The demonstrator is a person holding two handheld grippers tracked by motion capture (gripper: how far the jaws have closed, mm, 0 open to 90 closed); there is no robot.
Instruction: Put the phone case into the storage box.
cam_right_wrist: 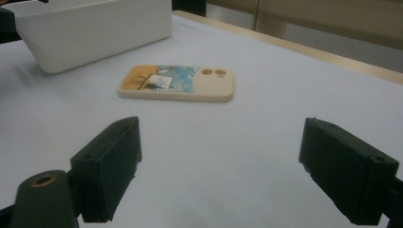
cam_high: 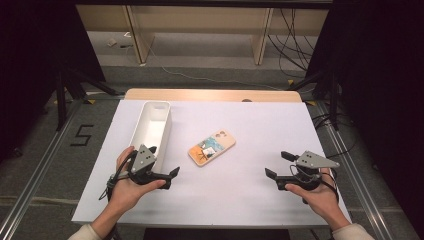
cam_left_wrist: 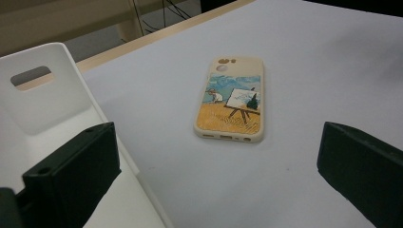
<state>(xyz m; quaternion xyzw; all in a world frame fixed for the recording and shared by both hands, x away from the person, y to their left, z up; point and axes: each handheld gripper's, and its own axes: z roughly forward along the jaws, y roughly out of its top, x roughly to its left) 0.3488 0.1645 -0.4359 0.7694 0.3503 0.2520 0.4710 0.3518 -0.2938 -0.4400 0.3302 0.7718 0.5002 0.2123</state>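
Observation:
A cream phone case [cam_high: 212, 147] printed with a painted field and easel lies flat, back up, in the middle of the white table cover [cam_high: 250, 125]. Left of it stands a long white bin [cam_high: 167, 131], which looks empty. My left gripper [cam_high: 164, 161] hovers at the bin's near end, open and holding nothing. In the left gripper view the phone case [cam_left_wrist: 230, 99] lies ahead between the wide-apart jaws of the left gripper [cam_left_wrist: 216, 152], with the bin [cam_left_wrist: 52, 104] to the left. My right gripper [cam_high: 278, 164] is open at the near right, aimed at the phone case [cam_right_wrist: 176, 83]; the bin [cam_right_wrist: 95, 28] stands beyond.
A wooden table edge [cam_high: 210, 94] shows past the white cover. Dark stands and loose cables [cam_high: 295, 40] sit on the floor behind and beside the table. Aluminium rails [cam_high: 350, 165] run along both sides.

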